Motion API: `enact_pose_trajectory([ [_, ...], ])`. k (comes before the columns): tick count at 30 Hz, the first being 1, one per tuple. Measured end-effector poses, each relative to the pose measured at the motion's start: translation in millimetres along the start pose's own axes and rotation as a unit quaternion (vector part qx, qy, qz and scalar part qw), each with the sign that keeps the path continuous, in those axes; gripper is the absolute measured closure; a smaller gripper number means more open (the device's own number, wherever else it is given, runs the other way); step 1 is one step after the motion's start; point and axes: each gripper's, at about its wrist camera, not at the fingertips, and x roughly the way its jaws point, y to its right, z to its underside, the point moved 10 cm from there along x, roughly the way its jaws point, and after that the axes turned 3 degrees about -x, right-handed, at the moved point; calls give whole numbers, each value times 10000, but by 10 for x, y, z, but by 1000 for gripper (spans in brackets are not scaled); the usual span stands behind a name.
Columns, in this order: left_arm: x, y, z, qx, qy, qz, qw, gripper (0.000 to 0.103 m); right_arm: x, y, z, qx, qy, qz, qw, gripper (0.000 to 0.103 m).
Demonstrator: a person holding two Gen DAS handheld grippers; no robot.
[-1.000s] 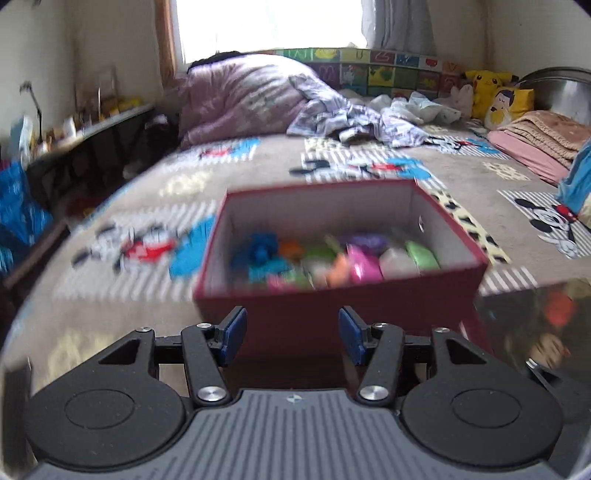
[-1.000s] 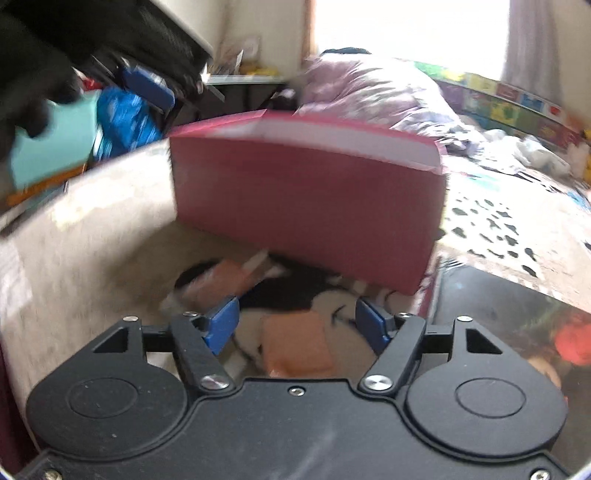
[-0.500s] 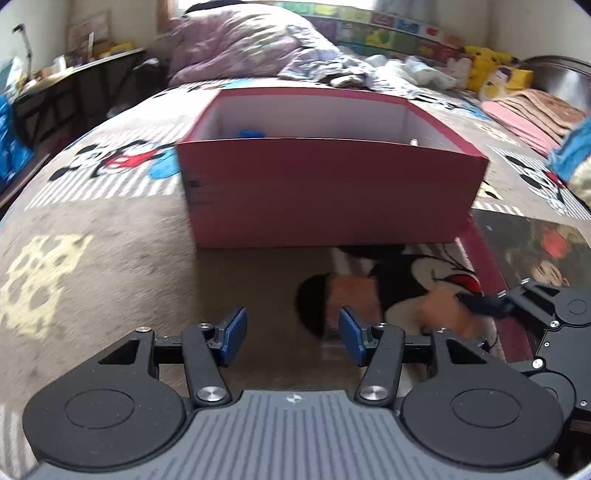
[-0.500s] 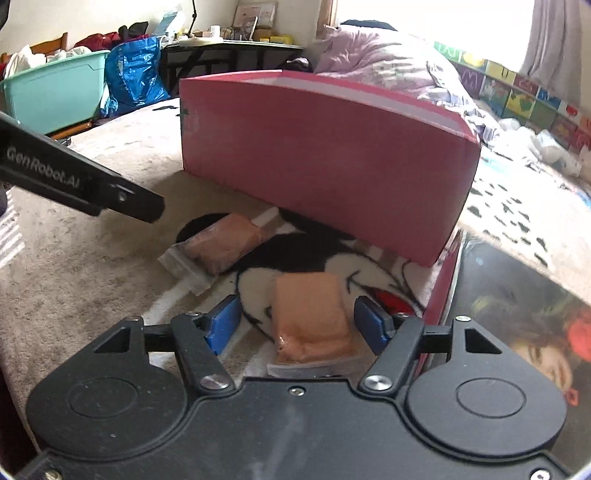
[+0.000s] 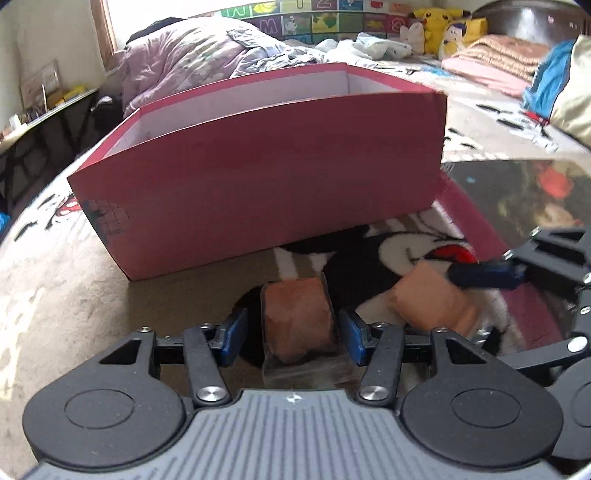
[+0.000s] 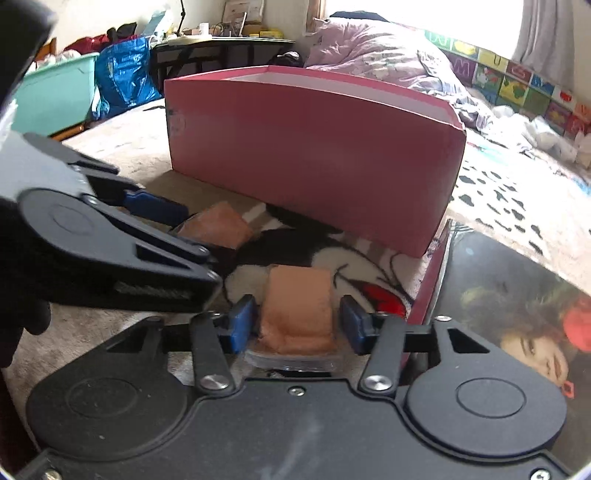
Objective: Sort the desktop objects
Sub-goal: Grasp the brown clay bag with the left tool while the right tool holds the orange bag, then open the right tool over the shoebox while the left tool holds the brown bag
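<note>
L gripper: jaws open, darker orange packet bracketed btwn them, on blanket. R gripper: jaws open, straddling lighter orange packet. Red box just behind both.

A crumpled purple duvet is heaped at the far end of the bed; Pikachu plush sits by the alphabet wall panels; blue bag beside teal bin.

Daylight enters from a window at the back, which is overexposed to plain white. The scene is bright but soft, with weak shadows. The fisheye lens bends the edges strongly and darkens the corners. The glossy lid reflects some glare.
</note>
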Motion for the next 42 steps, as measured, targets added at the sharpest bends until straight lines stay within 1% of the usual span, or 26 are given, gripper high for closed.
enact_pose_trajectory([
  [2,-30,-48,14,-94,-14,25,10000,64,-2,0,-5,6,47,10,10000,44],
  [5,-167,-142,60,-50,-4,-38,10000,64,-5,-7,-14,-27,108,3,9999,43],
  [8,-318,-261,187,-115,-72,-33,9999,64,-2,-24,-20,-62,131,-28,9999,43],
  [10,-361,-300,290,-182,-150,59,9997,64,5,-11,-28,-16,142,-66,9999,43],
  [11,-364,-299,333,-186,-161,94,9997,59,12,-6,-26,21,138,-80,9999,43],
  [12,-365,-306,357,-210,-135,57,9997,53,15,-4,-27,45,145,-80,9999,43],
  [14,-358,-324,370,-318,-56,-59,9995,47,16,-5,-28,80,158,-70,9998,43],
  [17,-324,-375,343,-757,55,21,9971,47,15,7,-26,201,165,-112,9996,44],
  [19,-294,-372,337,-808,139,-24,9966,47,17,10,-22,252,174,-144,9994,46],
  [21,-273,-349,336,-767,231,-101,9967,59,14,11,-22,292,188,-179,9992,52],
  [22,-279,-326,342,-751,282,-115,9967,63,12,14,-20,313,189,-190,9992,57],
  [23,-294,-309,349,-776,336,-135,9963,64,5,26,-22,337,200,-191,9990,62],
  [25,-341,-276,362,-817,433,-176,9956,65,-32,55,-31,446,251,-224,9984,63],
  [28,-402,-207,409,-918,546,-114,9942,65,-126,90,-41,506,326,-200,9980,63],
  [31,-430,-146,463,-1017,737,-184,9919,65,-258,124,-63,555,410,-183,9974,63],
  [35,-401,-72,483,-948,980,-287,9902,65,-454,154,-154,662,578,-266,9958,63],
  [38,-391,-82,468,-1044,1041,-207,9889,65,-576,198,-282,861,715,-394,9929,63],
  [42,-409,-75,444,-1146,1094,4,9874,65,-688,355,-512,1345,895,-641,9848,63],
])
